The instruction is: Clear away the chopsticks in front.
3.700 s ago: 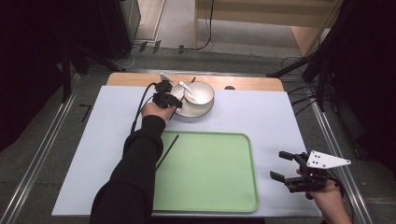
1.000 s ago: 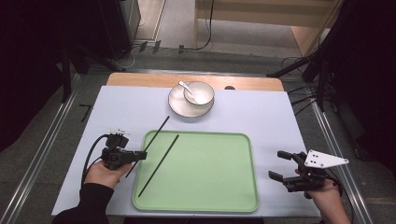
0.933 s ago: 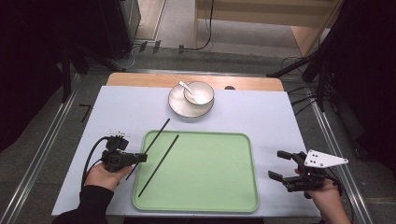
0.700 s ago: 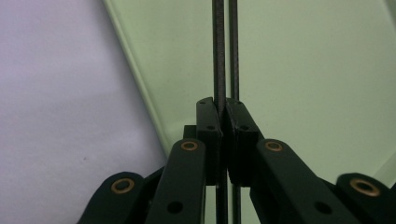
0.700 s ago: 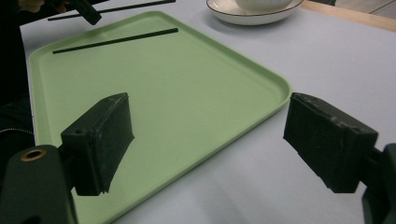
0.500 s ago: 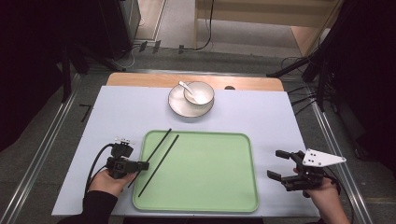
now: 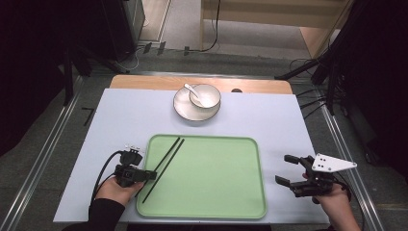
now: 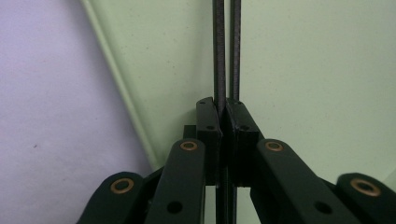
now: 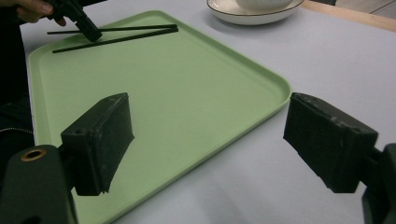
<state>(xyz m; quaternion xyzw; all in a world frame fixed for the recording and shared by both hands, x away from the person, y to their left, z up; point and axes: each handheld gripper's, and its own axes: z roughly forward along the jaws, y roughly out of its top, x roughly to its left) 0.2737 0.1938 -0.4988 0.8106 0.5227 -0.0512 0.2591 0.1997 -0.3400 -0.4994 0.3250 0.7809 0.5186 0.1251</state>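
**A:** what's the left gripper (image 7: 150, 174) doing?

**B:** jaws clamped tight on one of the chopsticks (image 8: 219, 51); the second chopstick (image 8: 235, 49) runs right alongside it. Both lie slanted over the left part of the green tray (image 7: 216, 197).

**A:** and the right gripper (image 7: 287, 169)?

**B:** jaws spread wide with nothing between them, sitting off the tray's right edge over the pale table cover (image 7: 125, 115).

**A:** anything else out there?

**B:** a bowl (image 7: 205, 95) with a spoon (image 7: 191, 89) on a plate (image 7: 185, 107), at the far side, well apart from the tray.
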